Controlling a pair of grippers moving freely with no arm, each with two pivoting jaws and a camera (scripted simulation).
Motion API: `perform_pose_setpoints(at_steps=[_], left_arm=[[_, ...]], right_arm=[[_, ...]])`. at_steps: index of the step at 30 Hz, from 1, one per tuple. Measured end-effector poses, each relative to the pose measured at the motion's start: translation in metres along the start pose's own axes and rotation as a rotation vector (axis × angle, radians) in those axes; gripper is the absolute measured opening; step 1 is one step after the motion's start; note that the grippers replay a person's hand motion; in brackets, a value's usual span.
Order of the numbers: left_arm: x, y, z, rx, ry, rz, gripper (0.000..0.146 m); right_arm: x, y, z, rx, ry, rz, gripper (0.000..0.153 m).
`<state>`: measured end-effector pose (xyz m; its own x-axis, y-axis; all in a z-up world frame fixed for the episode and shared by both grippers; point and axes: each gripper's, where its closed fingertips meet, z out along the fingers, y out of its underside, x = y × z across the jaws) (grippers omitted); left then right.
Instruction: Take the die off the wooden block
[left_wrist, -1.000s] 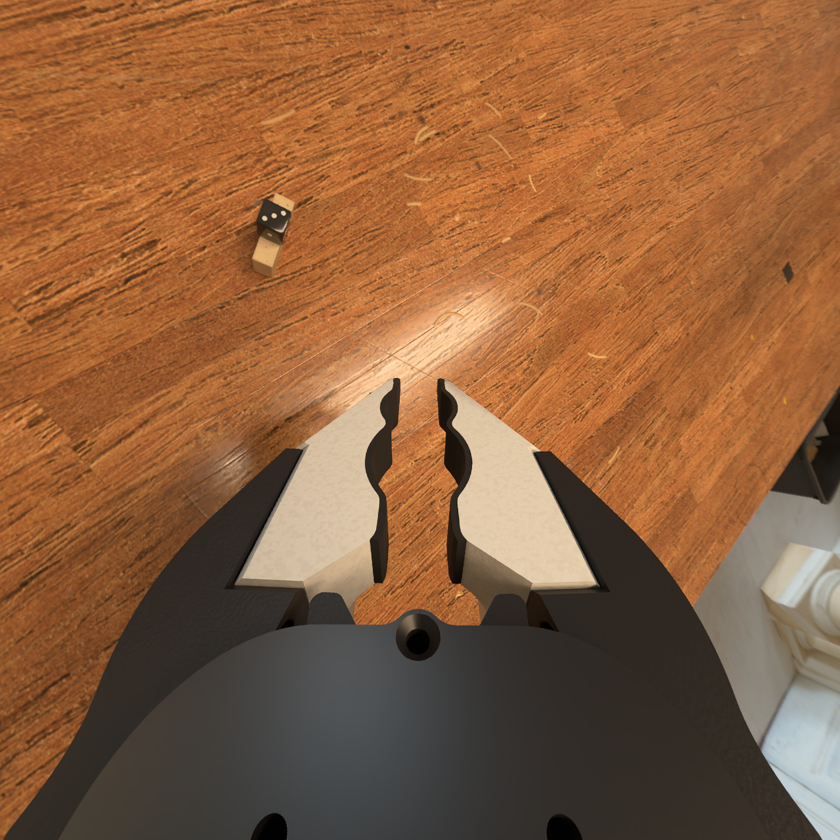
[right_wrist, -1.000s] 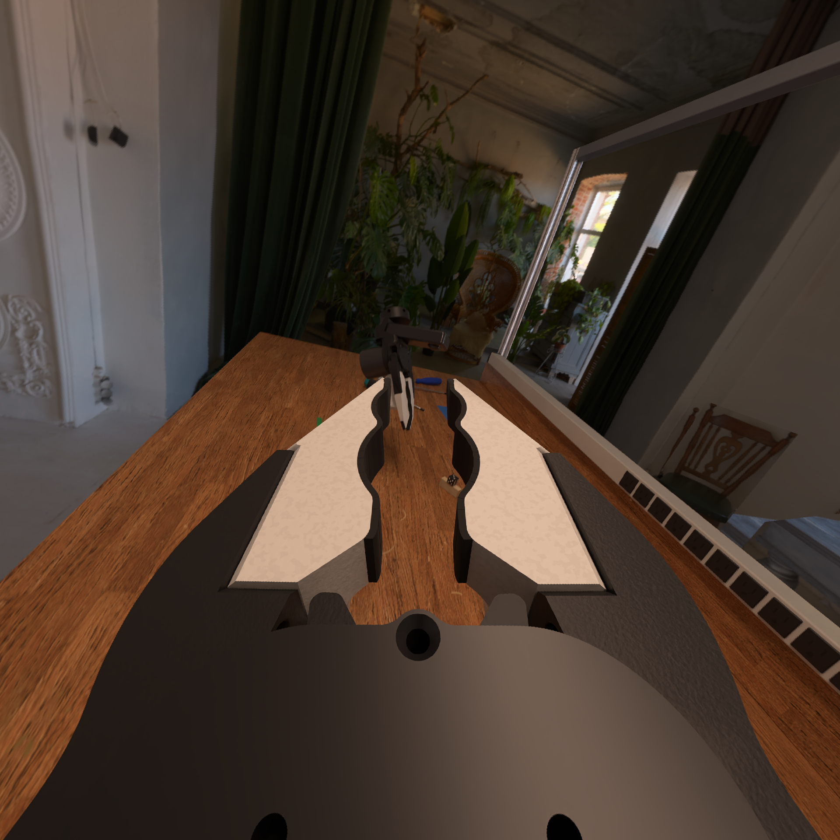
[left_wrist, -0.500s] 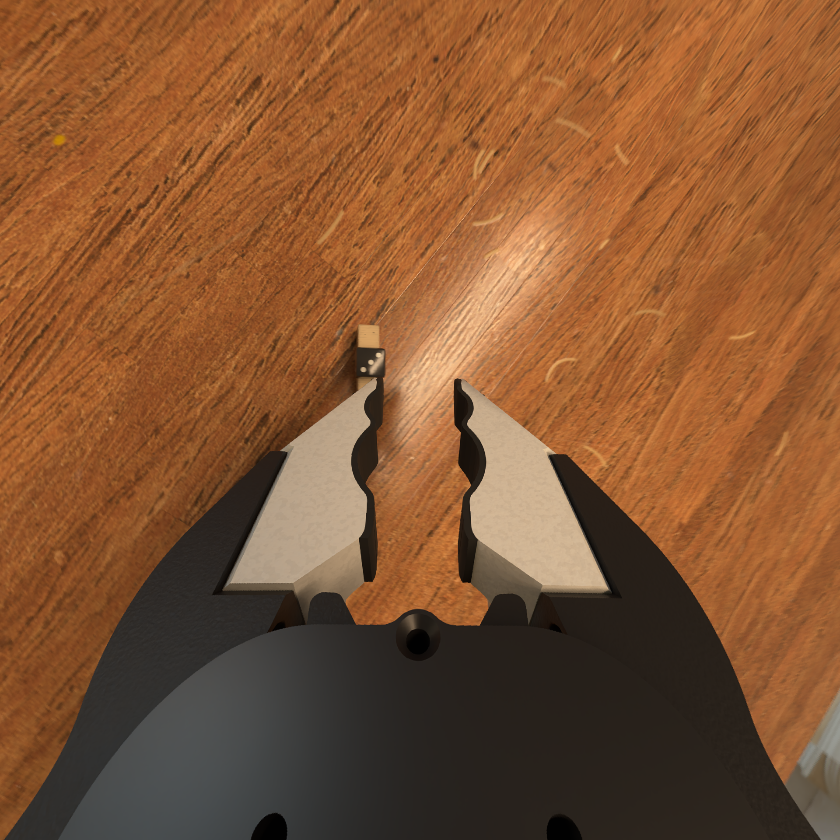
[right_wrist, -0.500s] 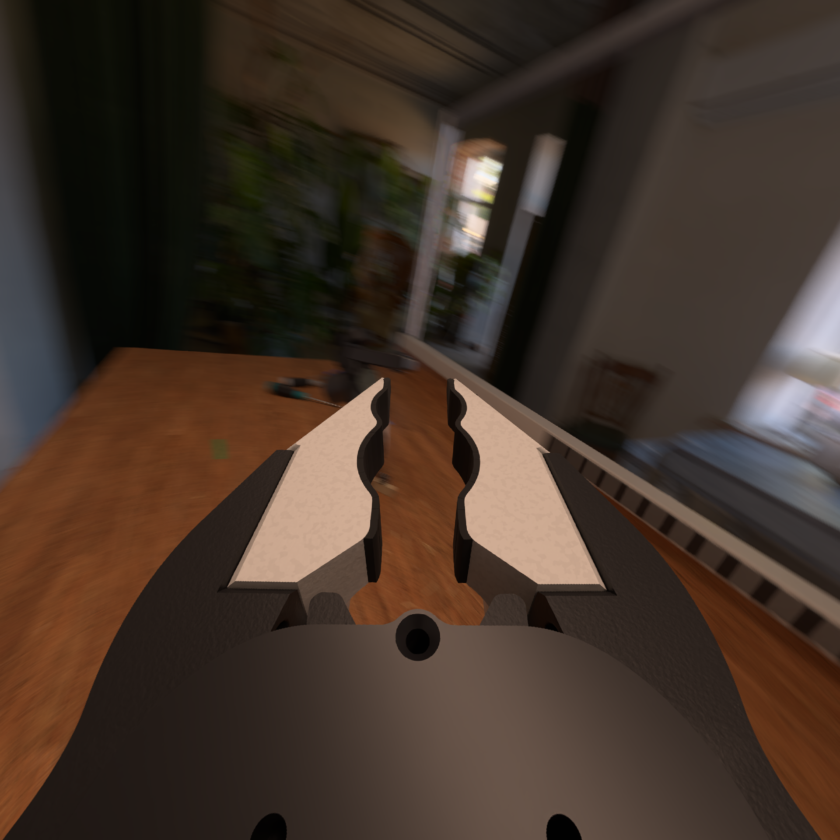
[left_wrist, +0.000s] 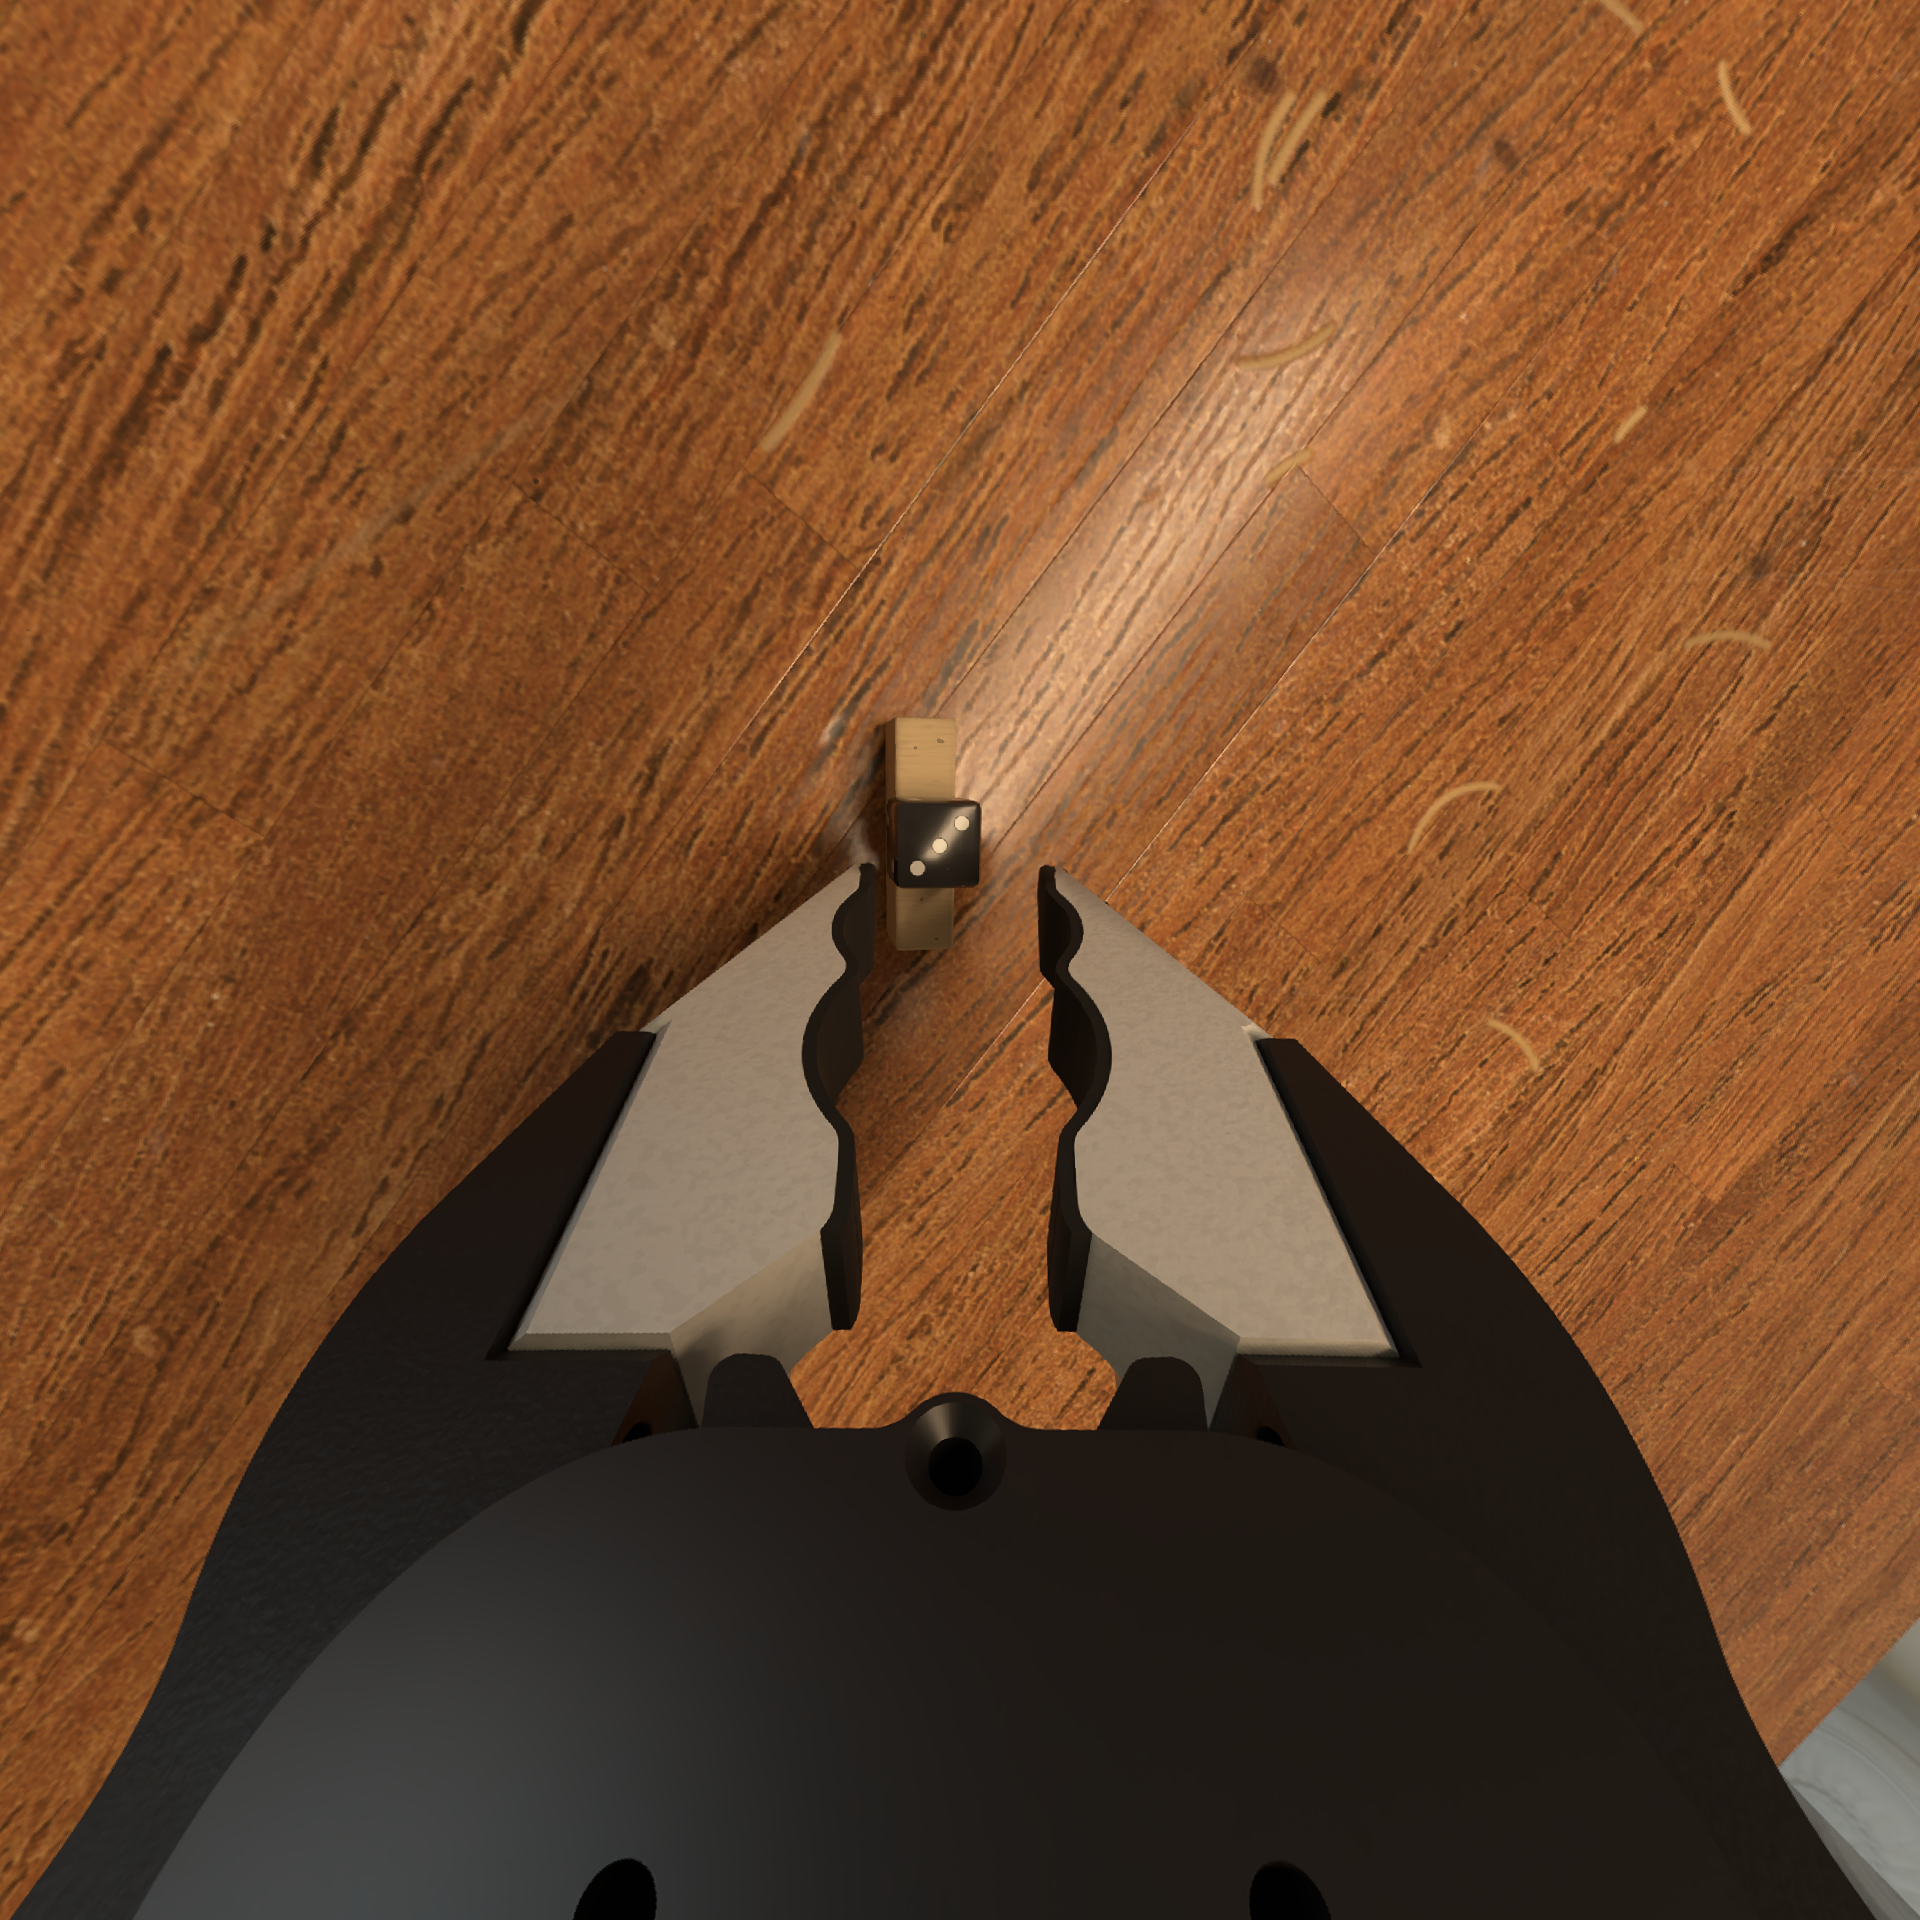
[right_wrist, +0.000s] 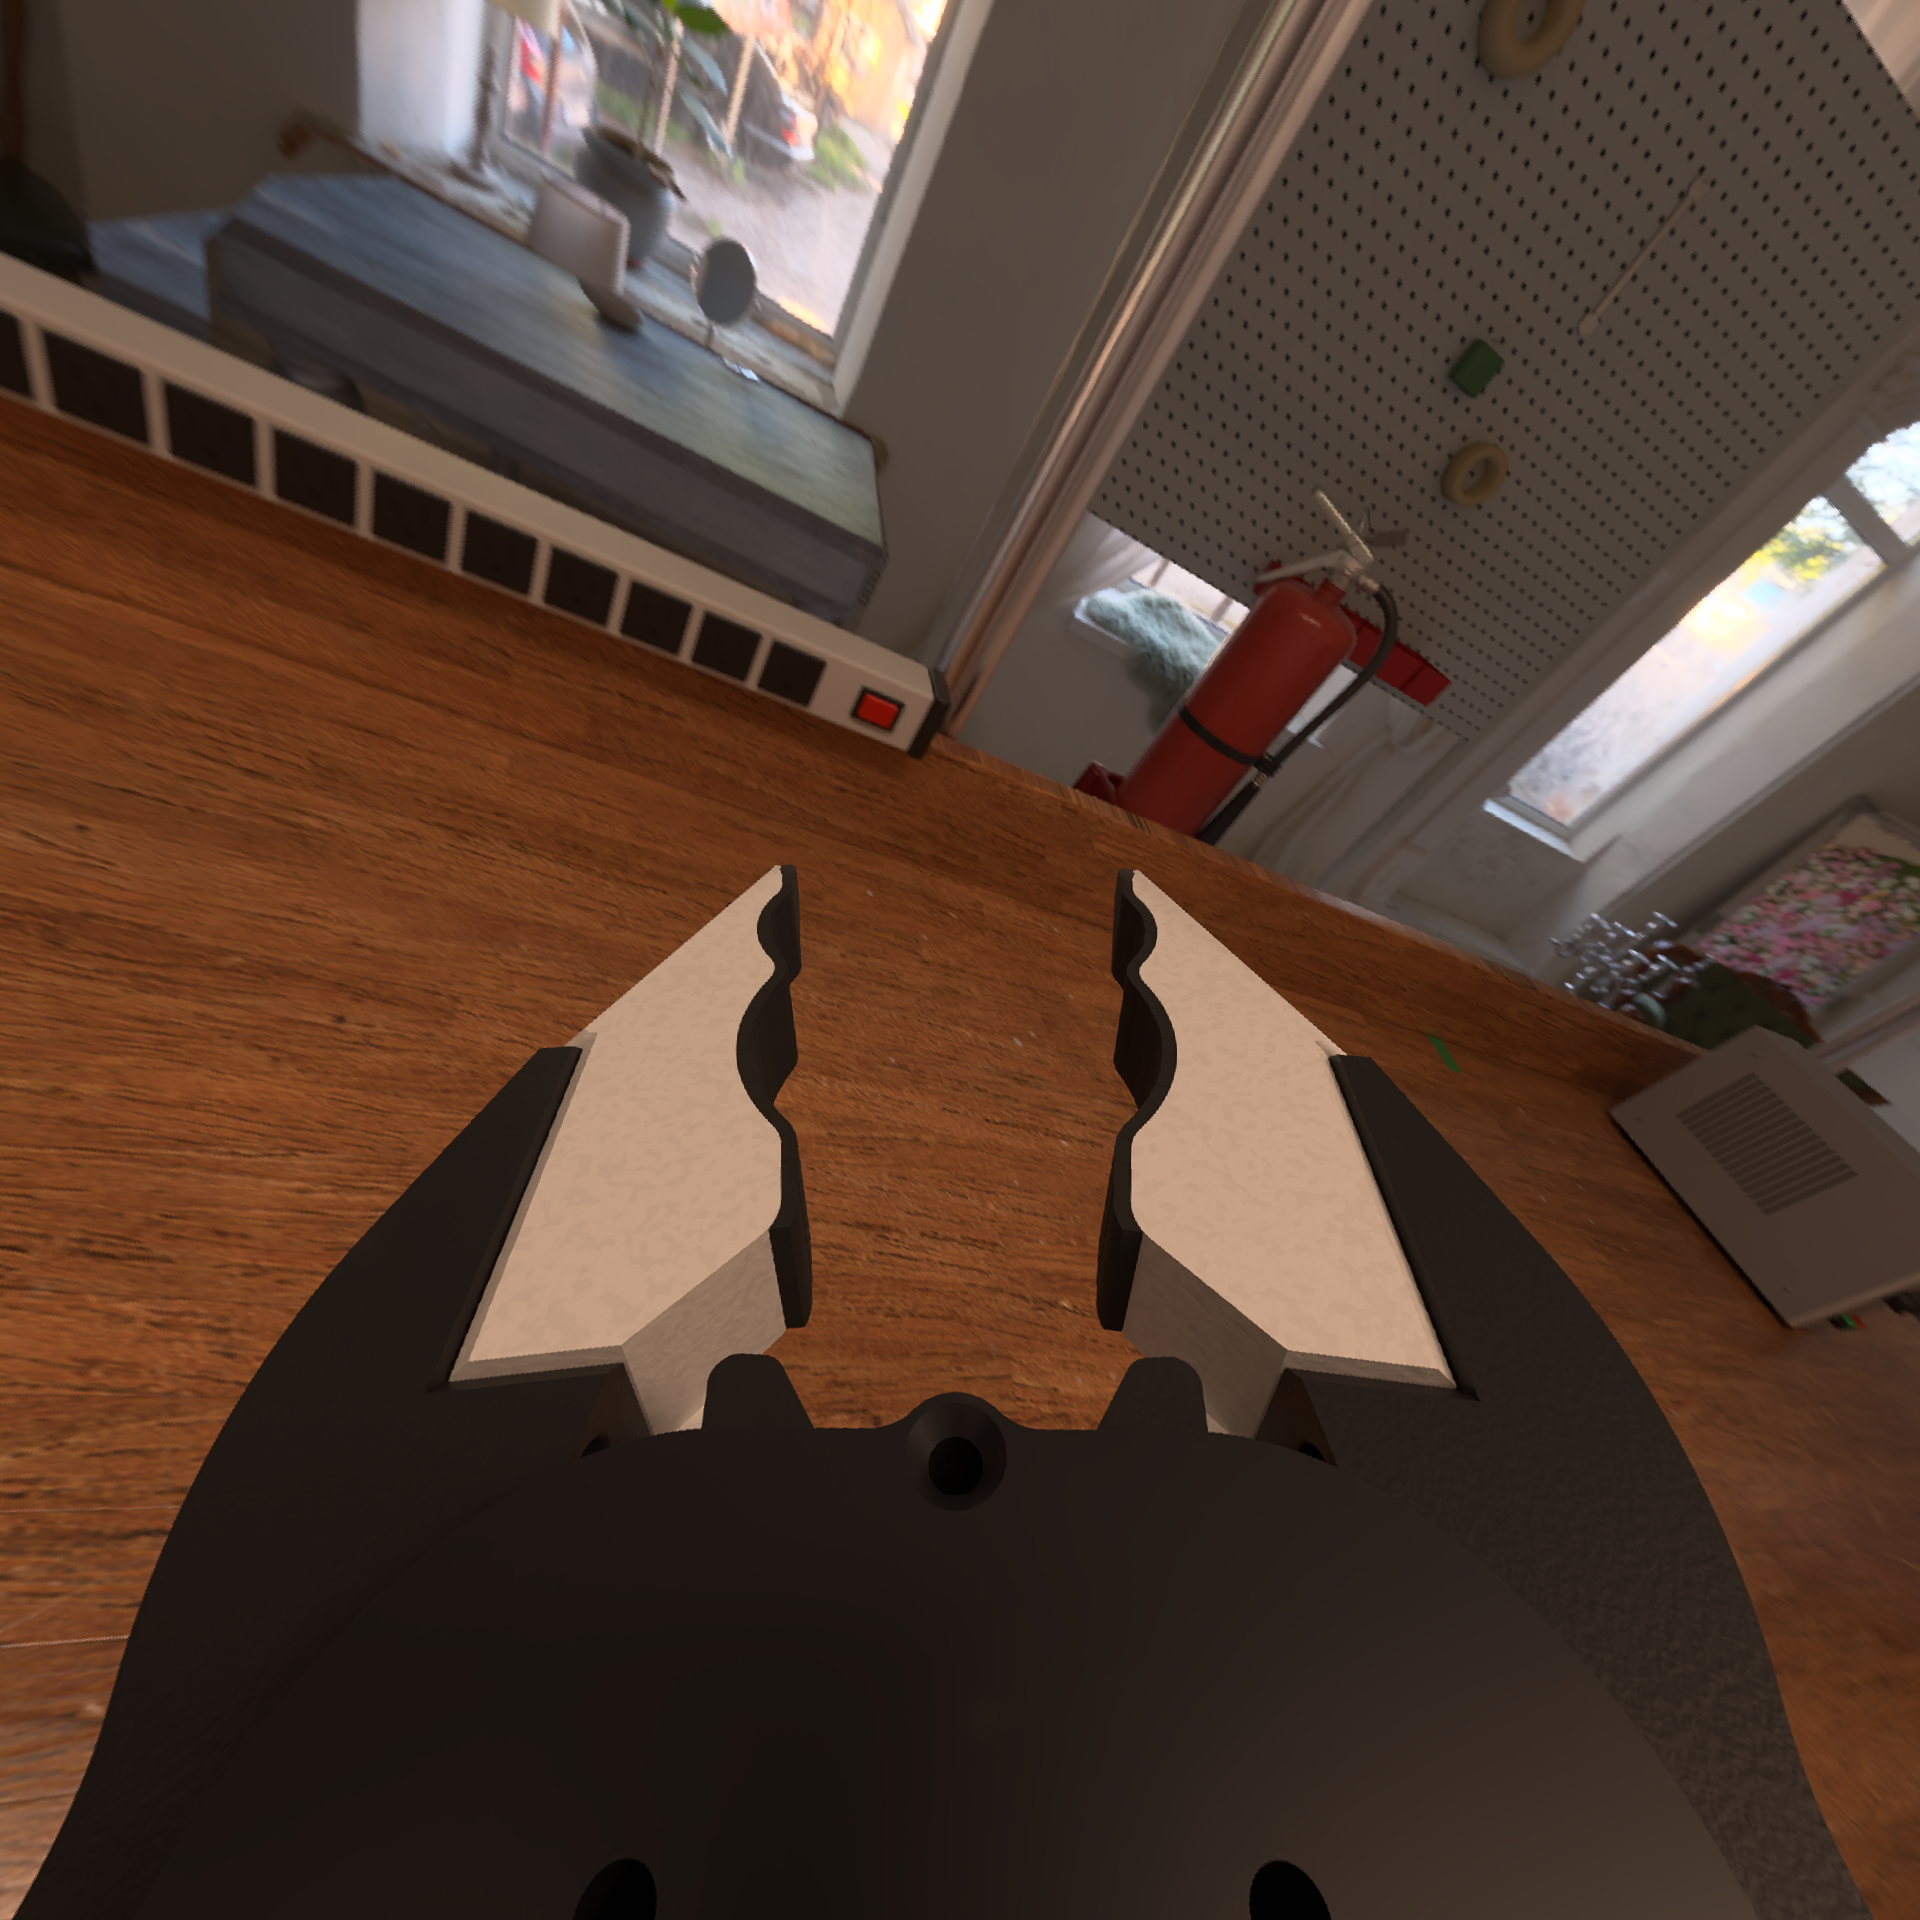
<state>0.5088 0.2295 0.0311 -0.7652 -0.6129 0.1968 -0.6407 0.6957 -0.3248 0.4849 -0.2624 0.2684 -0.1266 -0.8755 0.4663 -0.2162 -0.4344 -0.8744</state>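
In the left wrist view a black die (left_wrist: 936, 843) with three pale pips up sits on a small light wooden block (left_wrist: 921, 756) lying on the brown wooden table (left_wrist: 416, 520). My left gripper (left_wrist: 954, 879) is open and empty, high above, its tips framing the die, which lies closer to the left fingertip (left_wrist: 858, 883). My right gripper (right_wrist: 956, 879) is open and empty over bare table (right_wrist: 312, 883); the die and block are not in its view.
In the right wrist view a white power strip (right_wrist: 499, 561) with a red switch runs along the table's far edge, a grey box (right_wrist: 1766, 1164) lies at the right, and a red fire extinguisher (right_wrist: 1236, 707) stands beyond. The table edge (left_wrist: 1849, 1704) shows at the lower right of the left wrist view.
My left gripper has moved over the die and block, bringing them from the upper left to between its tips, and opened wider. My right gripper has swung round to the right and opened wider.
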Motion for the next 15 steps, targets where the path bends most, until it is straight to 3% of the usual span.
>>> perform_pose_setpoints(at_steps=[7, 15], left_arm=[[0.0, -0.002, 0.005, 0.01, 0.034, -0.033, 0.026], [-0.003, -0.003, 0.006, -0.017, -0.03, 0.009, 0.02]], right_arm=[[0.005, 0.015, 0.007, -0.056, 0.029, -0.033, 0.061], [0.001, 0.023, 0.011, -0.088, -0.006, -0.029, 0.059]])
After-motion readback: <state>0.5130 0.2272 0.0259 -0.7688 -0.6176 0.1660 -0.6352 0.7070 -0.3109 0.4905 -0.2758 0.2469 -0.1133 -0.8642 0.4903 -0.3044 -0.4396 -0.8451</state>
